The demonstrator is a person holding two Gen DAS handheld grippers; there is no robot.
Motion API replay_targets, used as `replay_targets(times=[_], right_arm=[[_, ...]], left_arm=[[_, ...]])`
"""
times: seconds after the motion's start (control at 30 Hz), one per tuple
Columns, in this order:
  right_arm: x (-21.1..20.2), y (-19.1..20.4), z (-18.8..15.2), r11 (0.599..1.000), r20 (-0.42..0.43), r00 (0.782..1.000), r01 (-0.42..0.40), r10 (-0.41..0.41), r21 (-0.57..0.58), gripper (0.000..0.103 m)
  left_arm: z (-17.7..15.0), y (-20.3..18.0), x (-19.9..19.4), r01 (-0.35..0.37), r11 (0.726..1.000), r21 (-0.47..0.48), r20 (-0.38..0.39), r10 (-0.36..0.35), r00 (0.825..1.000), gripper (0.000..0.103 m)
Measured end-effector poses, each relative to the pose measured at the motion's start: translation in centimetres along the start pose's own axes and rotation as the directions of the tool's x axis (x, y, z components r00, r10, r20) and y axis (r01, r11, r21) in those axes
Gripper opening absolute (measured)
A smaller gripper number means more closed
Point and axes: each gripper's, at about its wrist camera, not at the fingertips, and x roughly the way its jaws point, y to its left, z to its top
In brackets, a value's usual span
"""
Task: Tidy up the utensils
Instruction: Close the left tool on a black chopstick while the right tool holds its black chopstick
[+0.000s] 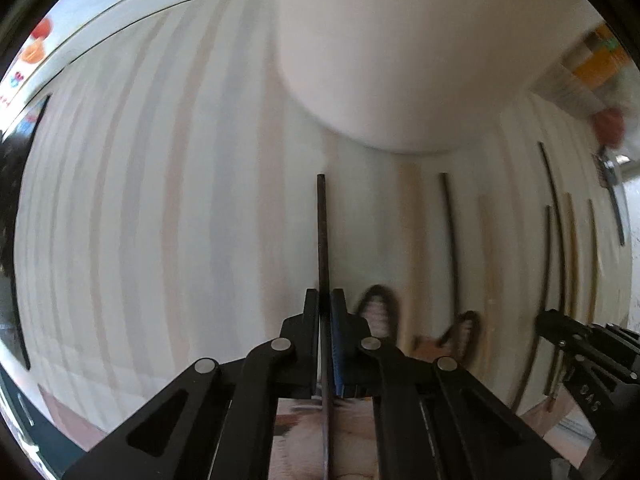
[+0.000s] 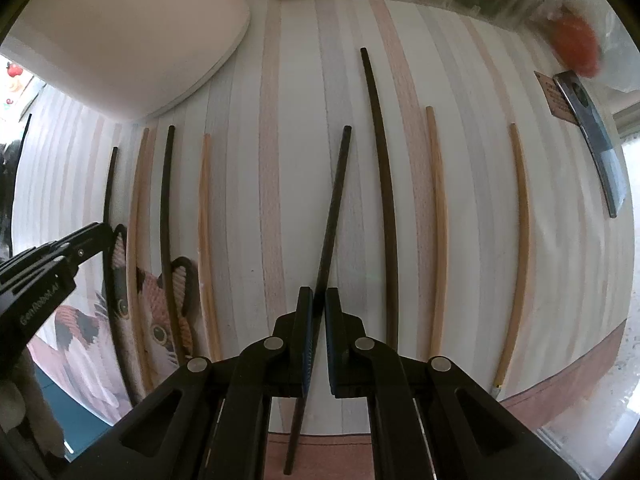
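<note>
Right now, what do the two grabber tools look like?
Both are black. The left gripper has two flat fingers with blue pads on their inner faces, joined to angled black link arms by round silver pins. The right gripper looks the same: black fingers, blue pads, silver pins. Seen from the right wrist camera, the left tool carries small white lettering on its side.

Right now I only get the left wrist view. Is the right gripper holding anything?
Observer: Yes. The right gripper is shut on a dark chopstick, which slants across the striped mat.
Operator: Gripped at its end?
Observer: No, partway along. The stick carries on behind the fingers towards the camera.
Operator: What lies to its right?
Observer: A second dark chopstick, then a light wooden chopstick and another light one, all loose on the mat.
</note>
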Motion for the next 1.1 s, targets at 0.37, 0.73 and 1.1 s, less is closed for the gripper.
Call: replay_targets(times=[0.37,0.73,1.1], right_arm=[[0.3,2.4,1.2,0.993,-0.023,1.000,0.006,-0.008,-0.120,0.006],[1.2,3.3,1.8,0.987,-0.089,0.994,0.050,-0.064,-0.153,0.007],[1.1,4.2,1.1,0.991,-0.036,0.996,0.072,-0.076,-0.111,0.007]], left_arm=[[0.0,8.3,-1.3,0.030,0.989,-0.146,-0.063,-0.039,0.997,0.005],[3.2,4.4,0.1,-0.010,0.996,-0.092,-0.094,0.001,0.996,0.005],[3.9,-2.2,0.4,-0.078,0.997,-0.007,-0.025,0.078,0.997,0.003]])
